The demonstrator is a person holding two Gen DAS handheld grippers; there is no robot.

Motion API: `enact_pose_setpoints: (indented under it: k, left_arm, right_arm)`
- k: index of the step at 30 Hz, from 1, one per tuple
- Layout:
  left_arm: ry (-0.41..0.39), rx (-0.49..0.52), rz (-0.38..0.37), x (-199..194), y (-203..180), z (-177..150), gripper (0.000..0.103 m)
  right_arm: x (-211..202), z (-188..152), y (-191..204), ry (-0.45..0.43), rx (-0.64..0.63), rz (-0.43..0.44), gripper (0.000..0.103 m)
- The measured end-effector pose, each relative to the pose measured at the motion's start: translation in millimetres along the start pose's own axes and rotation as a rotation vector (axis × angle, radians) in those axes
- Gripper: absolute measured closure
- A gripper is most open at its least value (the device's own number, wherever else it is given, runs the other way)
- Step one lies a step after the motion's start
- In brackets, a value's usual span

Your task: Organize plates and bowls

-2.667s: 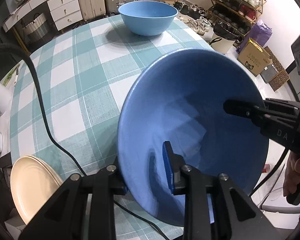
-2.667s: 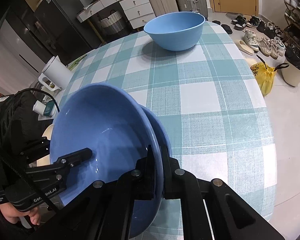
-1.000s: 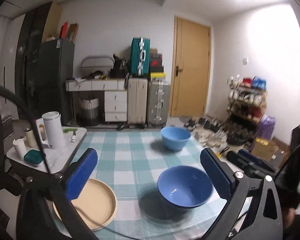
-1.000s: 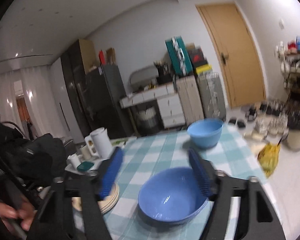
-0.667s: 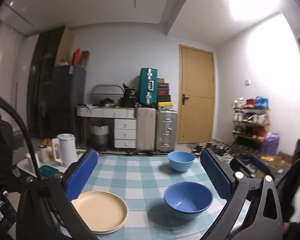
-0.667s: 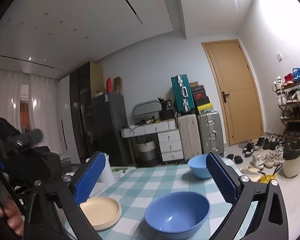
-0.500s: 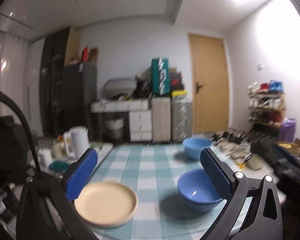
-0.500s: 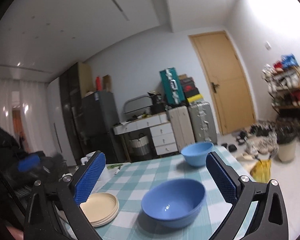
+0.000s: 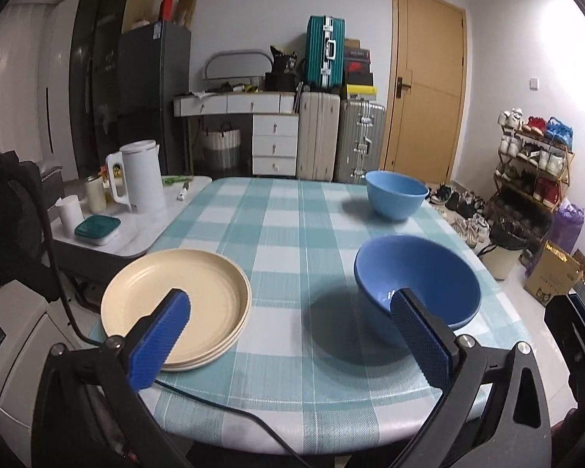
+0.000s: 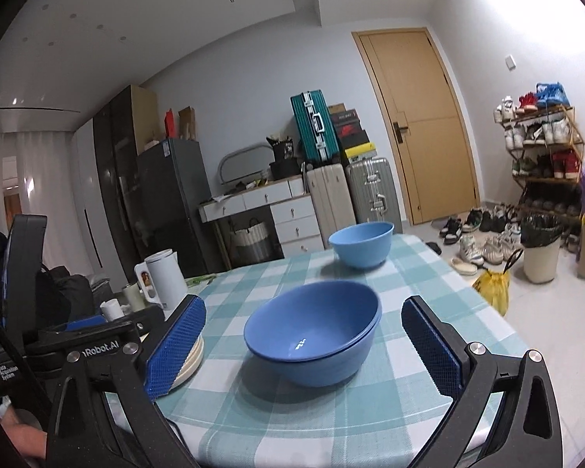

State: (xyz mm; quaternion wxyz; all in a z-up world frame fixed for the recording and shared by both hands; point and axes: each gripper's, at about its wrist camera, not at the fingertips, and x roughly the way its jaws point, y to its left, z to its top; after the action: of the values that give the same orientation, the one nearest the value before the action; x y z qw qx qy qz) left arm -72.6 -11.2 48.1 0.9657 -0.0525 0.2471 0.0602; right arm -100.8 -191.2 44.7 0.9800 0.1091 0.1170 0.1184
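Two smooth round blue bowls [image 10: 314,329] sit nested mid-frame on the checked tablecloth [image 9: 292,234], a third bowl [image 9: 397,194] farther back. Stacked cream plates [image 9: 175,296] lower left, half hidden. Left gripper [image 9: 292,345] and right gripper [image 10: 303,345] both gape wide, empty, ribbed blue pads.

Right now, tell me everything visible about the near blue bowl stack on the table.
The near blue bowl stack is two matching deep round bowls, nested one inside the other, smooth and matte like plastic, with a small glint inside. It stands upright on the checked tablecloth, to the right of the cream plates and nearer than the lone lighter blue bowl. Neither tool touches it.
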Motion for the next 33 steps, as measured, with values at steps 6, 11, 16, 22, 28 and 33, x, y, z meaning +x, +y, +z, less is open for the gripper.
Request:
enact_pose_setpoints:
  k: [6, 11, 16, 22, 28, 33]
  left_arm:
    - [0.015, 0.018, 0.002, 2, 1, -1, 0.0]
    - [0.058, 0.0, 0.013, 10, 11, 3, 0.0]
    - [0.069, 0.001, 0.031, 16, 20, 13, 0.0]
    - [0.091, 0.077, -0.011, 35, 14, 39, 0.0]
    - [0.106, 0.126, -0.034, 66, 1, 84, 0.0]
    - [0.119, 0.242, -0.046, 104, -27, 126, 0.0]
  right_arm:
    - [9, -1, 4, 0.025, -0.013, 0.011, 0.001]
    - [14, -2, 1, 0.037, 0.002, 0.018, 0.001]
    - [29, -2, -8, 0.057, 0.041, 0.017, 0.001]
    - [42, -1, -25, 0.043, 0.068, 0.007, 0.001]
    - [71, 12, -53, 0.055, 0.106, -0.004, 0.001]
    - [98, 29, -81, 0.072, 0.129, -0.019, 0.001]
